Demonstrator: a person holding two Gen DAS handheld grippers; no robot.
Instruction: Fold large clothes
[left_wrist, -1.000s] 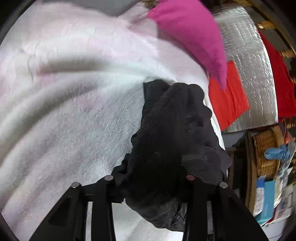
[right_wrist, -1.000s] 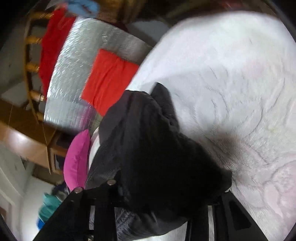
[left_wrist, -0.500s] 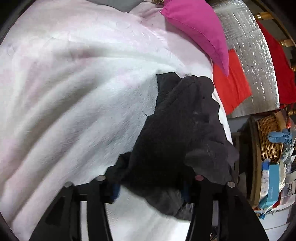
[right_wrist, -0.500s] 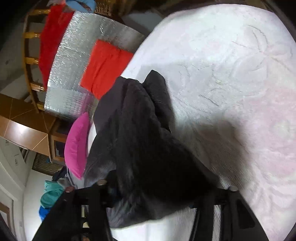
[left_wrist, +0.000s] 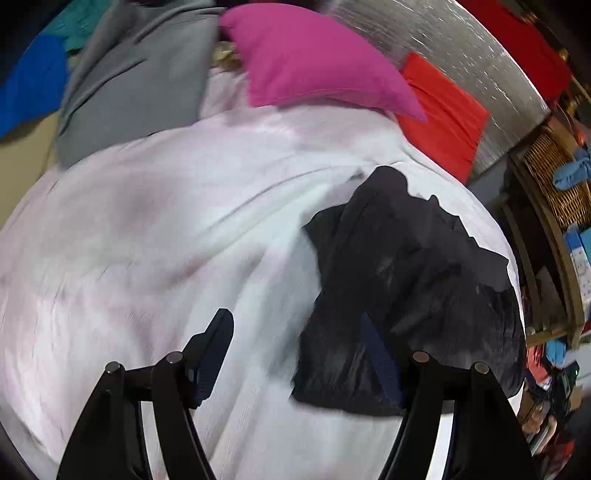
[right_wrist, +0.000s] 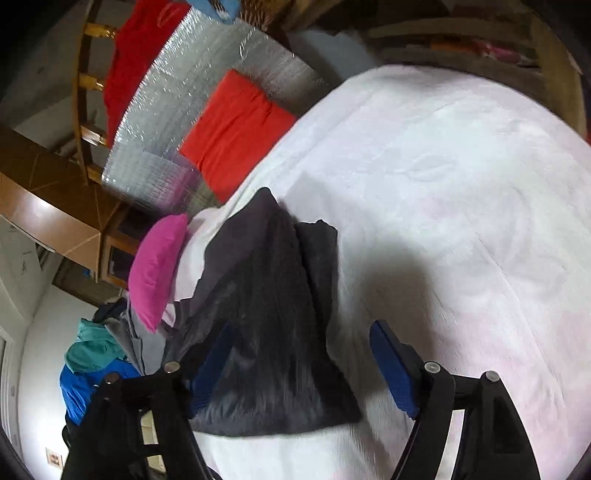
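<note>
My left tool (left_wrist: 295, 354) stands wide open over the bed with nothing between its blue-padded fingers; the right-hand finger pad overlaps the near edge of the garment in my view, though I cannot tell if it touches. My right tool (right_wrist: 299, 365) is spread just as wide and grips nothing, its left finger lying against or over the cloth's near side.

The dark grey, crumpled knit garment (left_wrist: 406, 295) lies in a compact, layered bundle on the white-and-pale-pink quilted bedspread (left_wrist: 166, 240), down the bed from the magenta pillow (left_wrist: 314, 62) and close to the same bed edge. From the right wrist view the bundle (right_wrist: 266, 317) looks like several thicknesses stacked, with one narrower flap lying along its side.

I judge the folding of this piece largely done: it is set down and released. What remains, as I read it, is tidying, since the edges are ragged and uneven, and perhaps one more fold. A heap of grey, teal and blue clothes (left_wrist: 122, 74) beside the magenta pillow suggests more garments are waiting.
</note>
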